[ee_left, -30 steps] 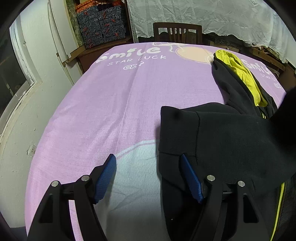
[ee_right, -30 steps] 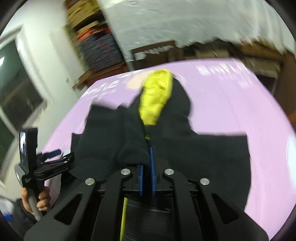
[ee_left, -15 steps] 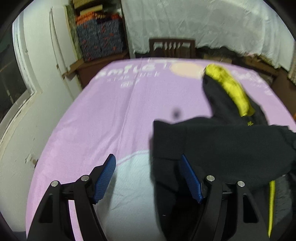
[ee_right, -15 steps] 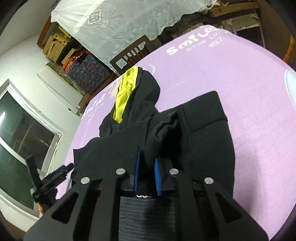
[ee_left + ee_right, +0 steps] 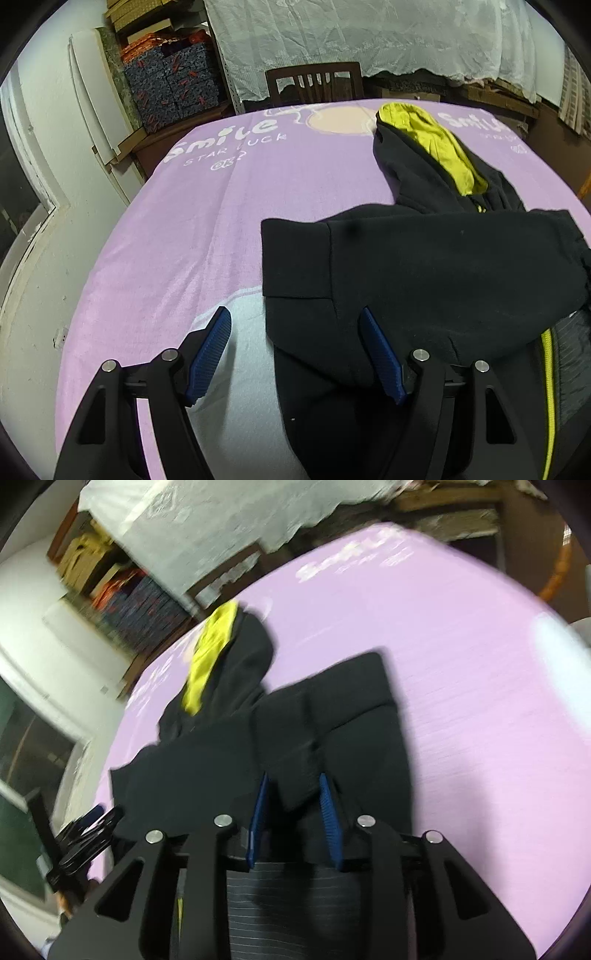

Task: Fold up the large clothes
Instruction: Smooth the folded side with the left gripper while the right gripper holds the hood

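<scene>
Purple fleecy cloth point(image 5: 207, 221) covers the desk, printed in white "Smile" and "STAR LUCK" at the far edge. Black fleece hoodie point(image 5: 424, 266) lies flat on it, right of centre, hood point(image 5: 436, 151) pointing away with shiny yellow lining showing, yellow zipper point(image 5: 548, 387) along the near right. One sleeve is folded across the body, ribbed cuff to the left. Left gripper point(image 5: 295, 350) spread wide, empty, blue ridged pads either side of the hoodie's near left edge. Right gripper point(image 5: 293, 805) parted, a black fabric fold sitting loose between its pads; view blurred. Wooden chair point(image 5: 314, 83) and white lace drape point(image 5: 369, 37) behind.
</scene>
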